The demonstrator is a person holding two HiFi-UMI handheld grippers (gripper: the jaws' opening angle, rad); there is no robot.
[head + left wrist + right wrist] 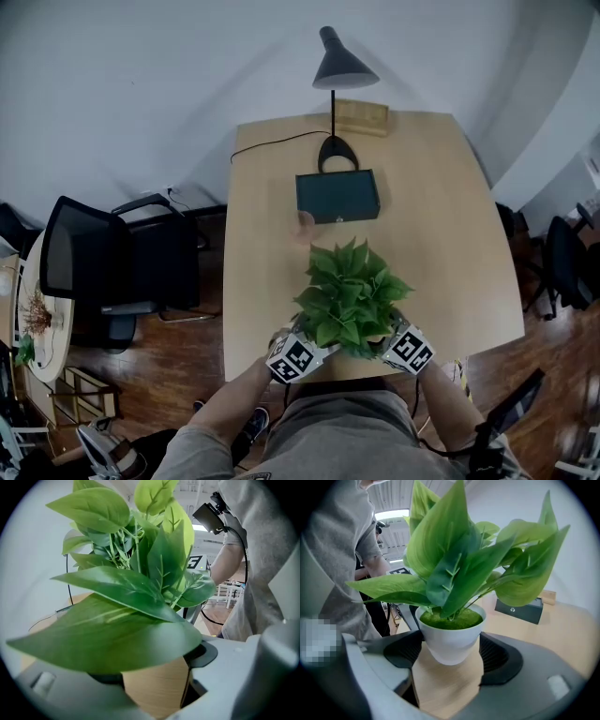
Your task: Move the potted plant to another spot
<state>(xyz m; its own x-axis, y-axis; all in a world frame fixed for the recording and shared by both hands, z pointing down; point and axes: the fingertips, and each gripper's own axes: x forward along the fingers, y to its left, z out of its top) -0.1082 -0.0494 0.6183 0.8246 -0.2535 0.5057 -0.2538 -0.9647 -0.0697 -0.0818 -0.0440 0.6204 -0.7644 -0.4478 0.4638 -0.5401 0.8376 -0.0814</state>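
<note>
The potted plant (pixel 351 296) stands near the front edge of the wooden table (pixel 450 234), and its leaves hide the pot from above. In the right gripper view its white pot (pixel 451 641) rests on the table between the dark pads of my right gripper (pixel 451 656). The jaws are spread wide, and I cannot tell if the pads touch the pot. My left gripper (pixel 154 672) sits at the plant's other side, open, with only bare table between its jaws. Big leaves (pixel 117 634) cover most of that view and hide the pot. From above, the left gripper (pixel 300 356) and right gripper (pixel 409 349) flank the plant.
A dark box (pixel 337 195) lies mid-table behind the plant. A black desk lamp (pixel 336 94) and a wooden block (pixel 361 116) stand at the far edge, with a cable (pixel 272 142) trailing left. A black office chair (pixel 103 267) stands left of the table.
</note>
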